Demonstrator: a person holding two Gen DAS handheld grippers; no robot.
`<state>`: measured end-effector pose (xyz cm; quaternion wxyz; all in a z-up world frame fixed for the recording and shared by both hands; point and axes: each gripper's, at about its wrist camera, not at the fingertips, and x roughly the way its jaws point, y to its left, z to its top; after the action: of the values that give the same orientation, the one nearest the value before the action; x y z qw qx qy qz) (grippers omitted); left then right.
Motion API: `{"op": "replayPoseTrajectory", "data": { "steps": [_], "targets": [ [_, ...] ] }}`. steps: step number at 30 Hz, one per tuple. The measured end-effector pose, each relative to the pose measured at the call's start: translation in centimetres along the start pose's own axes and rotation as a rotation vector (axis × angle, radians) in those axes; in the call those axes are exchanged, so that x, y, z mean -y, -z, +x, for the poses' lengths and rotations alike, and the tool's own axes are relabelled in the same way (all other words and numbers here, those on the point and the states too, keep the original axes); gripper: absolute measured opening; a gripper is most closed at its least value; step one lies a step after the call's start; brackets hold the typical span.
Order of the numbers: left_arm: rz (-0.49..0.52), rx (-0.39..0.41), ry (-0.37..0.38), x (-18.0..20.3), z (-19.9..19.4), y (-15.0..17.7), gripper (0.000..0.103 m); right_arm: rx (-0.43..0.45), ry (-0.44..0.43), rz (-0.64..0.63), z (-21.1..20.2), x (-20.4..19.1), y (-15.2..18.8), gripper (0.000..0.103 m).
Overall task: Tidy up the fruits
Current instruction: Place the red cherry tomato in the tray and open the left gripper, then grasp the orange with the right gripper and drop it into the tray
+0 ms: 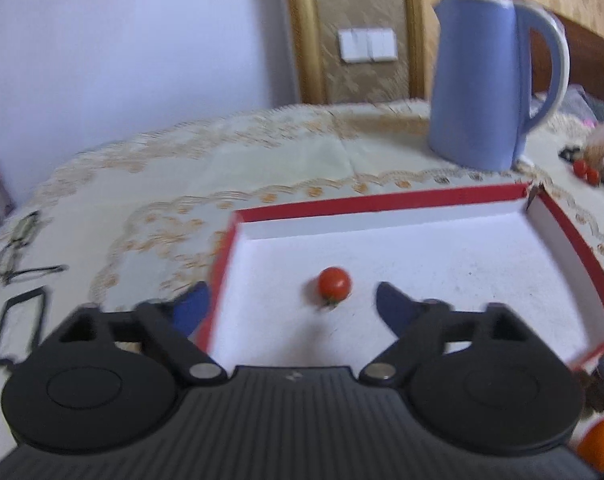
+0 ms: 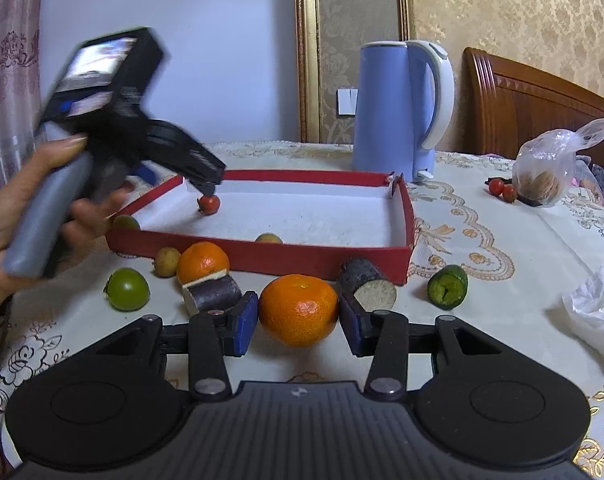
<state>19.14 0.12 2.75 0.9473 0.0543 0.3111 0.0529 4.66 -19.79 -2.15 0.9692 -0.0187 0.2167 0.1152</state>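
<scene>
Left gripper [image 1: 287, 300] over the red-walled, white-floored cardboard tray [image 1: 382, 200]: I read its blue-padded fingers [image 1: 390, 306] as spread wide, holding nothing. A small red cherry tomato [image 1: 334, 282] sits on the tray floor between and just ahead of the tips, touching neither.

Right gripper [image 2: 297, 320] low over the cream embroidered desk [image 2: 502, 280], fingers [image 2: 245, 324] parted around a round orange mandarin [image 2: 298, 310]; contact on either side unclear. A second mandarin [image 2: 203, 262], a green lime [image 2: 127, 290] and a cut dark-skinned piece [image 2: 213, 292] lie just before the tray's near wall. Blue electric kettle [image 2: 398, 112] stands behind the tray.
</scene>
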Motion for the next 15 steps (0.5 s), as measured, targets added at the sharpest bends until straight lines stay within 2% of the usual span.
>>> {"op": "replayPoseTrajectory", "data": {
  "steps": [3,8,10,15],
  "targets": [
    [-0.025,0.039,-0.032,-1.1,-3.0,2.0,0.091,0.008,-0.003,0.003,0.1,0.2,-0.3,0.044],
    [-0.119,0.062,-0.005,-3.3,-6.3,5.3,0.091,0.025,-0.014,0.003,0.1,0.2,-1.3,0.044],
    [-0.141,0.086,-0.014,-3.8,-7.2,6.8,0.098,0.035,-0.012,0.0,0.1,0.2,-1.8,0.044],
    [-0.138,0.118,-0.032,-3.9,-8.1,9.6,0.1,0.056,-0.023,-0.012,0.7,0.3,-3.6,0.044]
  ]
}}
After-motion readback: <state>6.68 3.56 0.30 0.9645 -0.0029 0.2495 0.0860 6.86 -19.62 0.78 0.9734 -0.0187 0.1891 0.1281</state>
